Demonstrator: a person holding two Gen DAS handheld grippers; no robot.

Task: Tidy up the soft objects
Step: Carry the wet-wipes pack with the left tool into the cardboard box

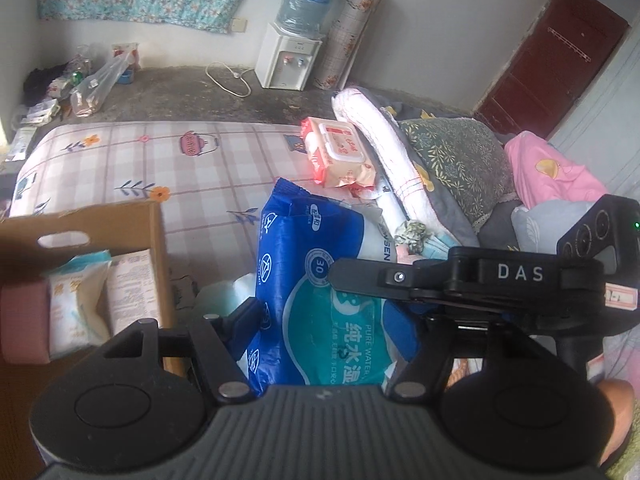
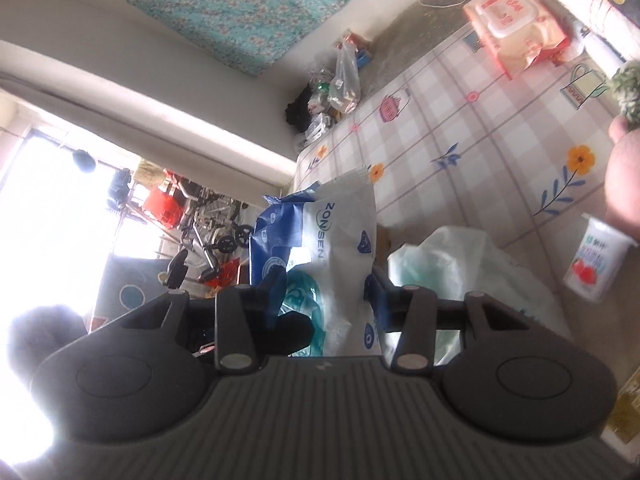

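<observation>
A blue and white wet-wipes pack (image 1: 320,292) is held upright above the bed between both grippers. My left gripper (image 1: 324,320) is shut on its lower part. My right gripper (image 2: 326,292) is shut on the same pack (image 2: 340,232), and its black fingers (image 1: 400,280) cross the pack from the right in the left wrist view. A cardboard box (image 1: 156,240) at the left holds several soft packs (image 1: 80,300). A red and white wipes pack (image 1: 340,152) lies on the bed farther back; it also shows in the right wrist view (image 2: 516,20).
Checked bed sheet (image 1: 160,160) spreads ahead. Folded white towel (image 1: 384,152), patterned pillows (image 1: 452,156) and pink bedding (image 1: 556,176) pile at the right. A water dispenser (image 1: 288,60) stands by the far wall. A small white pack (image 2: 596,260) and a pale plastic bag (image 2: 460,264) lie near the right gripper.
</observation>
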